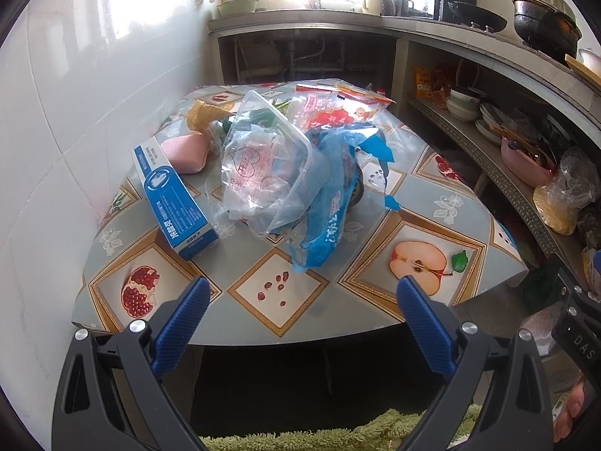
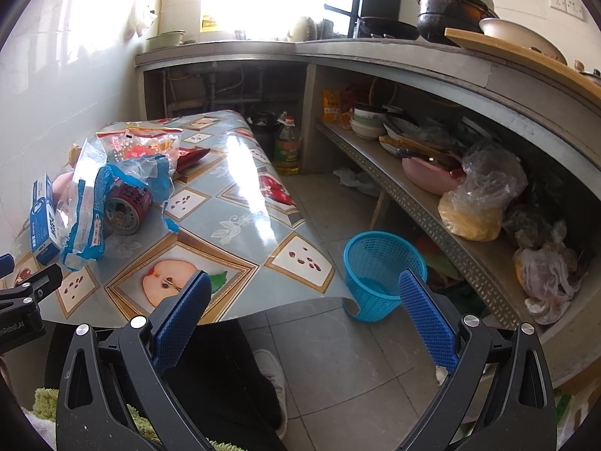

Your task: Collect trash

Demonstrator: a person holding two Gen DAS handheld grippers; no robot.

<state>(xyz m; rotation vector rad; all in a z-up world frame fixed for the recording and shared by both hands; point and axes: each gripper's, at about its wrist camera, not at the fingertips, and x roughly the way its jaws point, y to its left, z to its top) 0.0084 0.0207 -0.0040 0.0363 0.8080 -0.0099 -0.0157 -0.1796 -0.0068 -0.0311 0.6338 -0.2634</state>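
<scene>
On table (image 1: 375, 300) trash pile (image 1: 285, 173) untouched, blue basket (image 2: 383, 274) on floor looks empty, left gripper (image 1: 302, 300) and right gripper (image 2: 304, 297) both wide apart, nothing held, collecting not started.

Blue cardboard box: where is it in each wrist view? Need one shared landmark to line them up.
Left wrist: the blue cardboard box lies left of centre on the table, left of the heap of plastic bags.
Right wrist: the same box sits at the far left edge, standing on the table's left end.
Shared landmark: the halved-apple print on the tablecloth.
</scene>
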